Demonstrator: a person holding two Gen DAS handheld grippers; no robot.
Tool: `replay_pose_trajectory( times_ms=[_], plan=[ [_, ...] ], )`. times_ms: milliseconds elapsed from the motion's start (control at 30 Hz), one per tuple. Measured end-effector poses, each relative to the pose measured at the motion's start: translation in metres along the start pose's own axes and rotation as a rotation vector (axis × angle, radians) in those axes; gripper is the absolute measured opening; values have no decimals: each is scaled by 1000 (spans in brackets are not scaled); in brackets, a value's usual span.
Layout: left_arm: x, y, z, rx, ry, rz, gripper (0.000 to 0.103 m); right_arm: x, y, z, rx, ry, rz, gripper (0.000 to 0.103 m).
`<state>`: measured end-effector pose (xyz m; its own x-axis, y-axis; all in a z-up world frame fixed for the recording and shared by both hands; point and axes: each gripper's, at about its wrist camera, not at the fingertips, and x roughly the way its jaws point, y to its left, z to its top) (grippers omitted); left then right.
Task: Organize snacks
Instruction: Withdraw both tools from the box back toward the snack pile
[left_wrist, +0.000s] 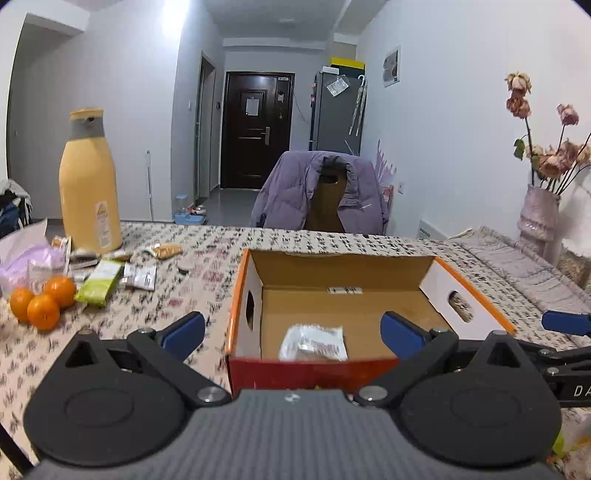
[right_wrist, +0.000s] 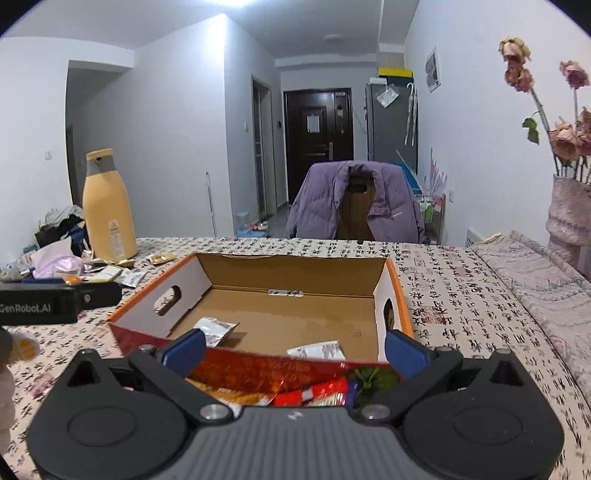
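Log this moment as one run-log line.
left tool: open, empty | right tool: open, empty | box: two packets inside | loose snacks: left of box, beside oranges

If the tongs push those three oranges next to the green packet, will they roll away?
Probably yes. The oranges are round and lie loose on the flat tablecloth, so a nudge would likely send them rolling. The green packet beside them might stop one. Their smooth, curved skin could also slip between the flat pads, so a grip across the middle seems safest.
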<state>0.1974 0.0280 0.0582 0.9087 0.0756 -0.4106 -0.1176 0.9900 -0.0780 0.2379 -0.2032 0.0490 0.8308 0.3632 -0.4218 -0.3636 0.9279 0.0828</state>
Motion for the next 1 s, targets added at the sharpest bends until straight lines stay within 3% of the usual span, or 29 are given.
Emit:
replay_pose_trajectory(
  times_ms=[500,667,1000],
  plan=[
    [-70,19,-68,-33,-39,0,103,-70,9,-64,38,-35,-1,103],
    [-75,26,-88,-22,10,3,103,-85,7,-85,55,-66,-26,103],
    [-89,27,-103,3,5,-35,103,-97,15,-111,32,-71,-46,103]
  ],
)
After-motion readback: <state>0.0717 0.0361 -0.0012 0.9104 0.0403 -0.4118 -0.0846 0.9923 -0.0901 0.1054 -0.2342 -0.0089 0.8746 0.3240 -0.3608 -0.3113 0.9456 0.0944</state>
